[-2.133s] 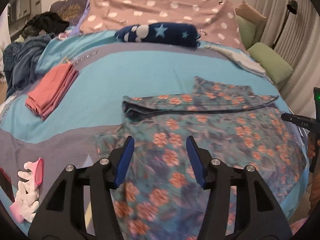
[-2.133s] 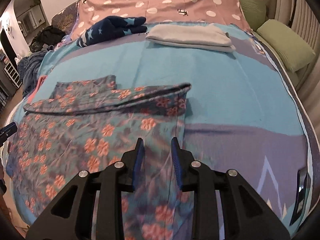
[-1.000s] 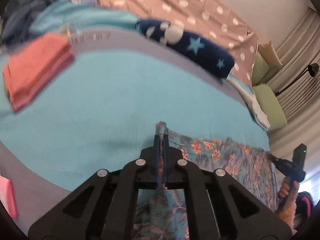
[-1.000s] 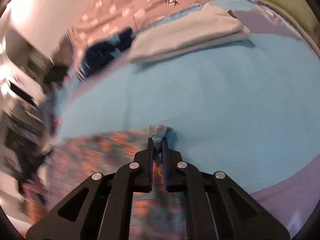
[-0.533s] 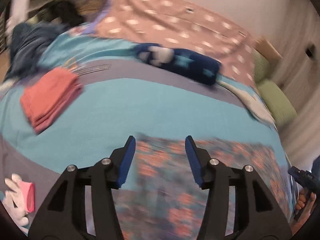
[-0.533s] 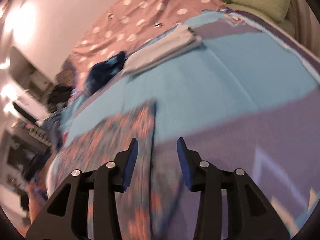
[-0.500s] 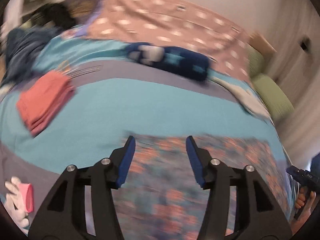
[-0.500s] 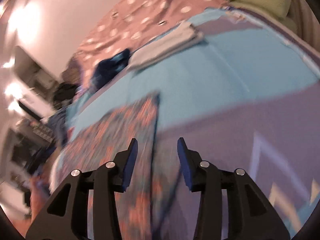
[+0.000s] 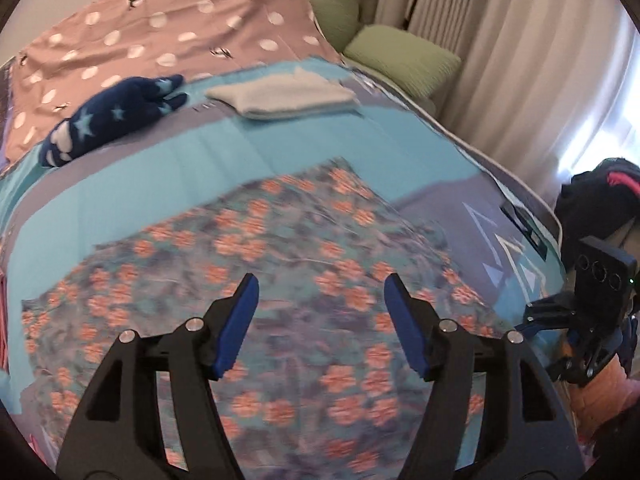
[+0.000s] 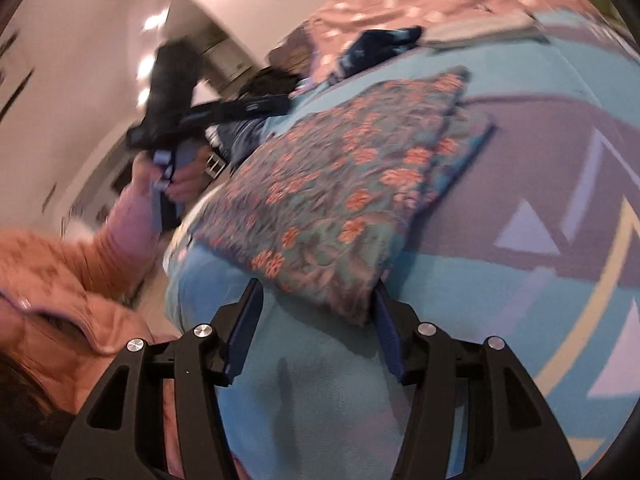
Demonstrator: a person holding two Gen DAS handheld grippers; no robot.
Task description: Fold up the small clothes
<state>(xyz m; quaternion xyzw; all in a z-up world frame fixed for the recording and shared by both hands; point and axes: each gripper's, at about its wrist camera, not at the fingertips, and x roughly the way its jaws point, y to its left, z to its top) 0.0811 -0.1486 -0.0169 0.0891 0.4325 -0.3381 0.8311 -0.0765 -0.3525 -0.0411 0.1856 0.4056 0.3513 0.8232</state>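
Floral garment (image 9: pixel 304 248) under left gripper (image 9: pixel 320 304)

garment (image 9: pixel 280 248): teal, orange flowers | bedspread (image 9: pixel 168 168): turquoise, purple | blanket (image 9: pixel 168 28): pink, white dots

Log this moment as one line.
phase: fold laid, releasing | left gripper: opening, empty | right gripper: opening, empty | floral garment: folded on bed
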